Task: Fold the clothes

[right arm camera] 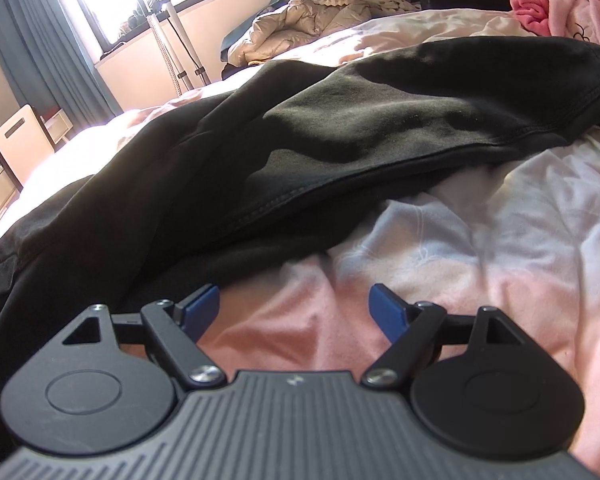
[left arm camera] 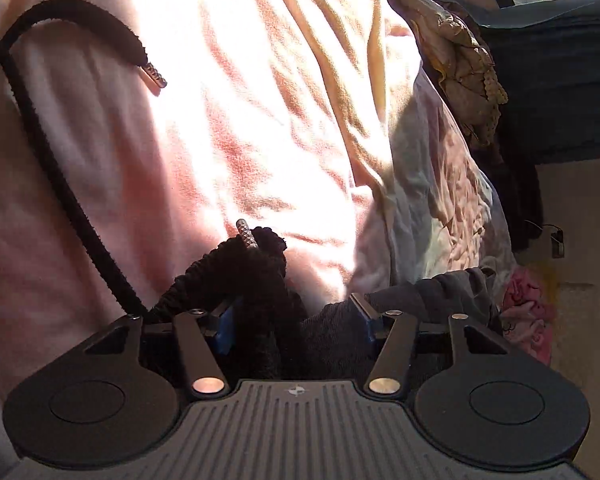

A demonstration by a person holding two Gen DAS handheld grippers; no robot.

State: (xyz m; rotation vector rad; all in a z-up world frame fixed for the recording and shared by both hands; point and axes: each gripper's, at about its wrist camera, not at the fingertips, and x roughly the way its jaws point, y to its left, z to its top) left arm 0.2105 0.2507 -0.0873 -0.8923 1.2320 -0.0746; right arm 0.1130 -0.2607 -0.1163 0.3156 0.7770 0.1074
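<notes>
So, my left gripper [left arm camera: 294, 316] has its fingers spread wide w/ bunched black fabric & the black drawstring [left arm camera: 52, 168] sitting between them, though whether it's pinching I can't tell. My right gripper [right arm camera: 294, 306] is wide open too, gripping nothing, hovering over the pink bedsheet [right arm camera: 480, 232] just beside the black garment [right arm camera: 340, 120] (spread across the bed). A beige jacket [right arm camera: 312, 16] lies farther back.

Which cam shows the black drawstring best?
Left wrist. The black drawstring runs across the pink bedding, both metal tips visible, one end bunched with dark fabric in the left claw. Right wrist shows only the black garment; no drawstring.
</notes>
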